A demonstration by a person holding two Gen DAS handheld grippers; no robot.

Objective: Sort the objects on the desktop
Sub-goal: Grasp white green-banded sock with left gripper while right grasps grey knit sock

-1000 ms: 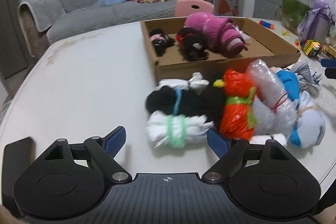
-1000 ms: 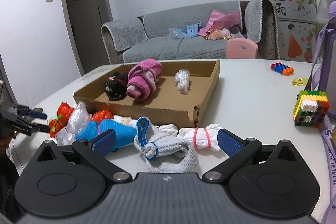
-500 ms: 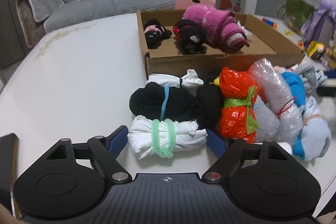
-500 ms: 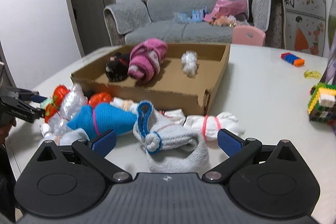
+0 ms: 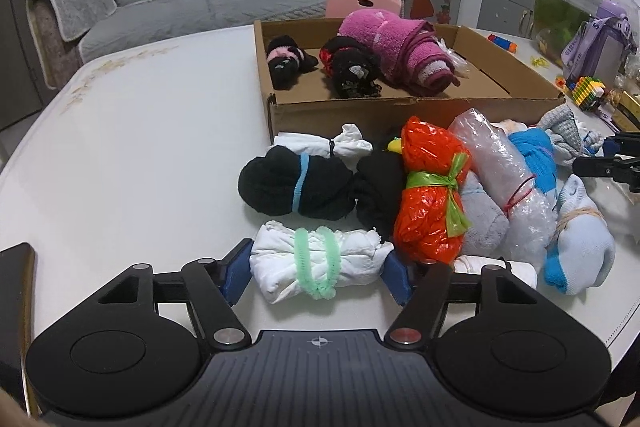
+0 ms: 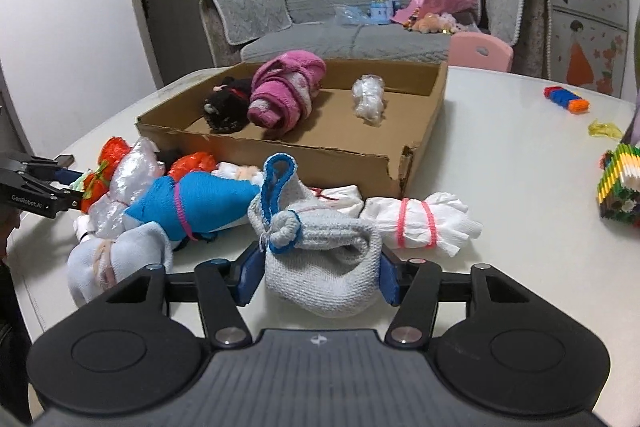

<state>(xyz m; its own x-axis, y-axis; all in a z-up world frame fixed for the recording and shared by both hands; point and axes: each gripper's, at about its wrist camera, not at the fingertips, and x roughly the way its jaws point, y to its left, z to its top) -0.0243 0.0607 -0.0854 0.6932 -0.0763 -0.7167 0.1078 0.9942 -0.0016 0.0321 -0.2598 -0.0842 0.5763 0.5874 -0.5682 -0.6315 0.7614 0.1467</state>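
A white cloth bundle [image 5: 316,263] tied with a green pipe cleaner lies between the blue pads of my left gripper [image 5: 316,277]. Its jaws are closing and both pads touch the bundle's ends. My right gripper [image 6: 319,279] is closing on a grey knitted sock [image 6: 324,267] with blue trim, and its pads press the sock's sides. Behind both stands an open cardboard box [image 5: 400,111] [image 6: 320,155] holding a pink towel roll [image 5: 396,55] and black bundles [image 5: 352,71]. Each gripper shows at the edge of the other's view.
More bundles crowd the box's front: an orange bag [image 5: 432,195], a black sock [image 5: 296,187], a blue sock [image 6: 200,203], a white bundle with pink bands [image 6: 416,223]. A bead cube [image 6: 620,187] and toy blocks [image 6: 566,99] sit to the right. The table edge is near.
The left gripper closed in around the white bundle, which lay ahead of its pads before. The right gripper's jaws, wide apart earlier, have come in onto the grey sock.
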